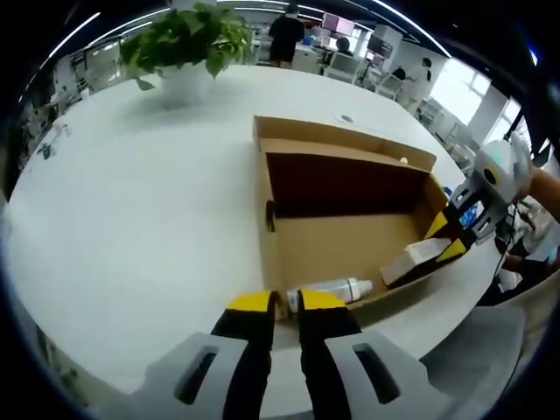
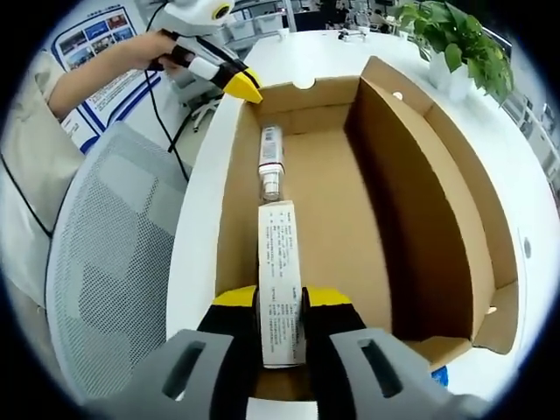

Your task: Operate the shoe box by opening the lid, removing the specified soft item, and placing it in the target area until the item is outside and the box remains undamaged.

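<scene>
Fingers [image 2: 325, 302] yellow-tipped, clamping flat white carton [image 2: 281, 280] | corrugated shoe box [image 2: 420, 184] open

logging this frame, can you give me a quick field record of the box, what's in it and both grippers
box: open cardboard shoe box, lid flap up, on white table
contents: white carton, small white bottle
right gripper: jaws closed on the carton's near end
left gripper: at the box wall by the bottle, gripping the wall edge
nearby: potted plant

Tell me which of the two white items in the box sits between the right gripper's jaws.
The long white carton, printed with text; the right gripper straddles its near end. The white bottle lies beyond it, untouched, nearer the left gripper.
</scene>
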Motion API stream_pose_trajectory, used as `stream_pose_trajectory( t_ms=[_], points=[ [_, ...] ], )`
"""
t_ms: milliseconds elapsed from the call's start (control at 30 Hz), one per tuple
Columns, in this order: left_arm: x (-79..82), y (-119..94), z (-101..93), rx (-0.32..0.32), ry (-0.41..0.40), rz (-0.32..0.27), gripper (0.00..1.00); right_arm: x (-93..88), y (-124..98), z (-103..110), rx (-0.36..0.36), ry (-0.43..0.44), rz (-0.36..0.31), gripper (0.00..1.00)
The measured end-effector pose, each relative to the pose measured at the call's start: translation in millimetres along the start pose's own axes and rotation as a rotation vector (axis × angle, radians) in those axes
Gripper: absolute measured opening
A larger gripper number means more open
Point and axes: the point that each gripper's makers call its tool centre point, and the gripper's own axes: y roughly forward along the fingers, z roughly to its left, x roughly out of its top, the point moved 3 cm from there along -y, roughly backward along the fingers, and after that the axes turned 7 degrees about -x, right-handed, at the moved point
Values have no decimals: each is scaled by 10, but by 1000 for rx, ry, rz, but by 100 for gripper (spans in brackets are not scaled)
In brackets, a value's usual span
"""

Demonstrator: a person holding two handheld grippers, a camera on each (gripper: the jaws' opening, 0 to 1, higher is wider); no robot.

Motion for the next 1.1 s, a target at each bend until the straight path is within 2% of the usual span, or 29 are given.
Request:
stream_pose_trajectory(
  t_ms=[600, 1100],
  points=[
    [17, -17, -26, 2, 23, 4, 10, 35, -70, -19, -32, -7, -10, 16],
    [75, -74, -82, 6, 59, -3, 14, 222, -393, -76, -62, -20, -64, 16]
  ],
)
